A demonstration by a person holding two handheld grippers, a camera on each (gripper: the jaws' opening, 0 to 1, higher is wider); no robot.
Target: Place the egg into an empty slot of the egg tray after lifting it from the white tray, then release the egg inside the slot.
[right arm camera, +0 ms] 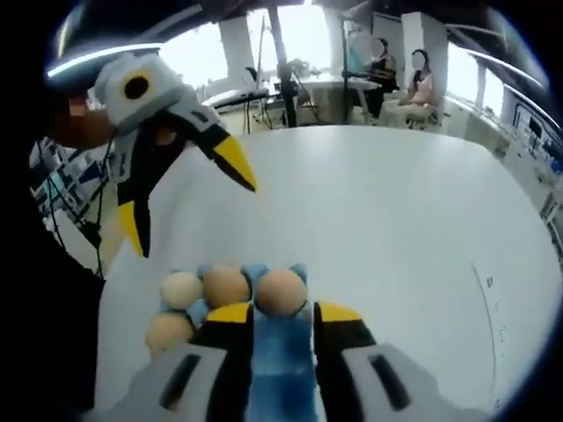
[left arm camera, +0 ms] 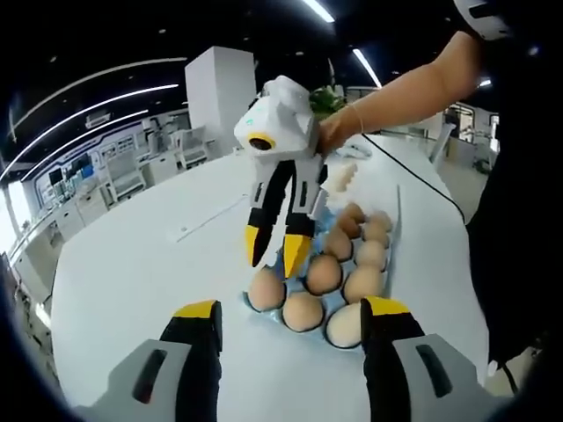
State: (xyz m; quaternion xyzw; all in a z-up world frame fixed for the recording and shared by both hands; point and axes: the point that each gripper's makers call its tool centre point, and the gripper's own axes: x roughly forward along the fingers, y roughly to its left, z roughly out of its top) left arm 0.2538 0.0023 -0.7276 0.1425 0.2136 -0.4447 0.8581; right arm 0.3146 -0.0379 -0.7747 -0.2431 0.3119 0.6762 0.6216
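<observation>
Eggs fill the blue egg tray on the white table; in the left gripper view I count about ten brown ones in rows running away from my left gripper, whose yellow-tipped jaws stand wide apart at the bottom of the frame with nothing between them. My right gripper enters that view from above, a white body with black fingers and yellow tips, held in my hand and pointing down over the near end of the egg tray; its tips hang just above the front-left egg, slightly apart and gripping nothing. Beyond the egg tray a white tray lies on the table, its contents too small to tell. In the right gripper view my right gripper looks down on the egg tray, its jaws narrowly parted over a blue slot, with an egg just beyond the tips and three more eggs to the left. My left gripper shows at upper left there, its jaws spread wide. No brand, label or other writing can be read on either gripper or tray.
</observation>
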